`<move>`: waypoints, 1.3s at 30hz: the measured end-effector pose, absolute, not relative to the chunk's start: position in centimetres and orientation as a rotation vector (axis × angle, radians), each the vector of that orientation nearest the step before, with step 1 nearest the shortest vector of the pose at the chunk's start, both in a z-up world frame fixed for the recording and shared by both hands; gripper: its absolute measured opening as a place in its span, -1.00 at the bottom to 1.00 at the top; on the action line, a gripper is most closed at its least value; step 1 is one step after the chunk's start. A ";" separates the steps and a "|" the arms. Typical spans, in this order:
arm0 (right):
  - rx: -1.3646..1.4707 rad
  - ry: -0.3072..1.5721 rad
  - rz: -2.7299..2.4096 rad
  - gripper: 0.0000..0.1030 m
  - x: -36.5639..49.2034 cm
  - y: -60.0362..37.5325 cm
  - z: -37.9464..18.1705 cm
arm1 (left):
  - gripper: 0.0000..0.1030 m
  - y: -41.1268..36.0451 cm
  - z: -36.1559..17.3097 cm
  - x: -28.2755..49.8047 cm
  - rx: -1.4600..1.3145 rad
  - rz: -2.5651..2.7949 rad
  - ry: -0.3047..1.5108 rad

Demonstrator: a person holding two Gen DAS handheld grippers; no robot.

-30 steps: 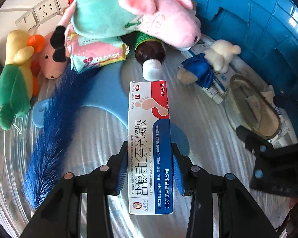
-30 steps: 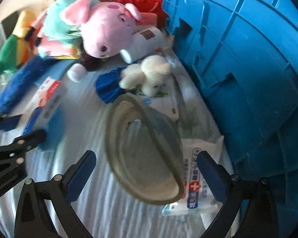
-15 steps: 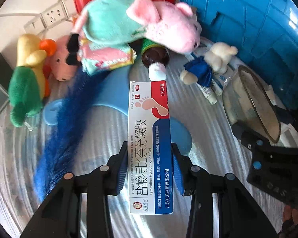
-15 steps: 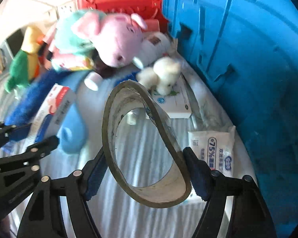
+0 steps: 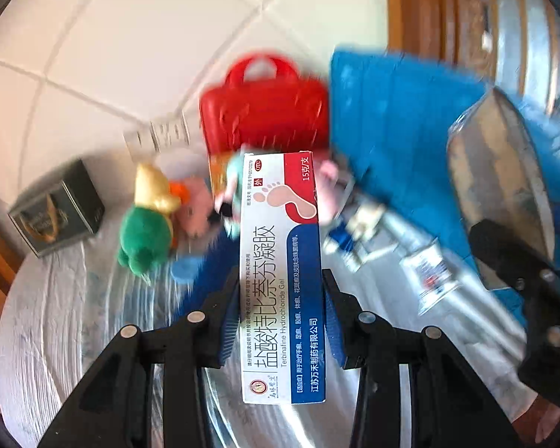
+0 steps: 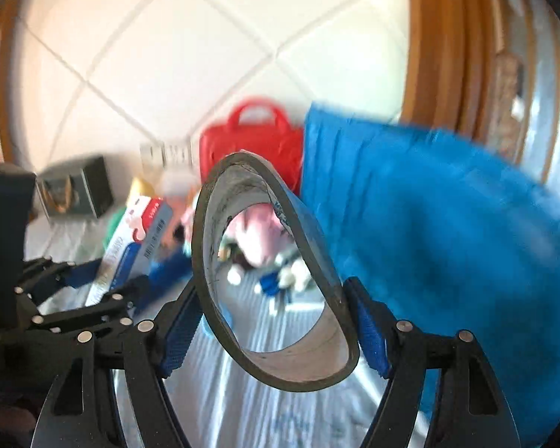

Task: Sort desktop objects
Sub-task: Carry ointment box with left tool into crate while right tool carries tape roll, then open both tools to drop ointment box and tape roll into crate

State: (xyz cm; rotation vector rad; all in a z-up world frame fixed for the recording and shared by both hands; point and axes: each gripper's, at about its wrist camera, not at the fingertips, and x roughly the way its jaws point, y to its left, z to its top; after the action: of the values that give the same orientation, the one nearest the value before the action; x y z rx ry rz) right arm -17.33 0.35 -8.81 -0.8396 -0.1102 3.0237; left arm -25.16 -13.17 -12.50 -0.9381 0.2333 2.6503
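**Two items held up, ready for the bins**

Both grippers are loaded and clear of the table, so the picking part looks finished; I judge the carrying step is in hand, with the drop-off to follow.

From the left wrist view, the left gripper [image 5: 282, 315] has its fingers drawn in narrow and clamped on a medicine box [image 5: 282, 272]. The blue pads [image 5: 229, 323] press its two long sides near the lower half, and the box sticks out straight ahead past the fingertips. Beyond it, blurred, lie soft toys [image 5: 149, 224] on the table [image 5: 48, 321], with a red case [image 5: 265, 112] and a blue crate [image 5: 399, 142] against the tiled wall. The next move, I'd guess, calls for carrying the box over whichever container suits medicines and letting go only once it is above the opening.

From the right wrist view, the right gripper [image 6: 276, 326] stands about half open, closed on a tape roll [image 6: 268, 272]. The roll sits tilted between the fingers, its rim squeezed on both sides and bent slightly oval, the hole facing the camera. The blue crate [image 6: 429, 224] is just beside it on the right. A gentle carry seems wise, since the tilted roll could twist in the grip.
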 end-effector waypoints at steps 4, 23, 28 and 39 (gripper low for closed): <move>-0.708 -0.133 2.998 0.45 -13.6 1.7 -5.0 | -0.24 -11.8 -8.3 -21.1 -0.764 2.639 0.188; -0.435 -0.153 2.835 0.46 -9.4 25.3 3.4 | -0.24 11.9 1.2 -16.2 -0.439 2.546 0.210; -0.457 -0.227 2.800 0.46 -11.2 30.6 3.3 | -0.24 18.7 2.1 -16.3 -0.513 2.489 0.312; -0.640 -0.222 2.800 0.46 -13.9 36.7 -0.1 | -0.24 23.8 0.3 -16.7 -0.683 2.439 0.450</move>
State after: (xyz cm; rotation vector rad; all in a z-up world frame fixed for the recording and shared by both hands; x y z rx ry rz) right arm -13.90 36.70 -0.05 -0.6396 -0.2221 2.8001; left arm -16.66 23.84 0.34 -0.6832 0.4499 2.4387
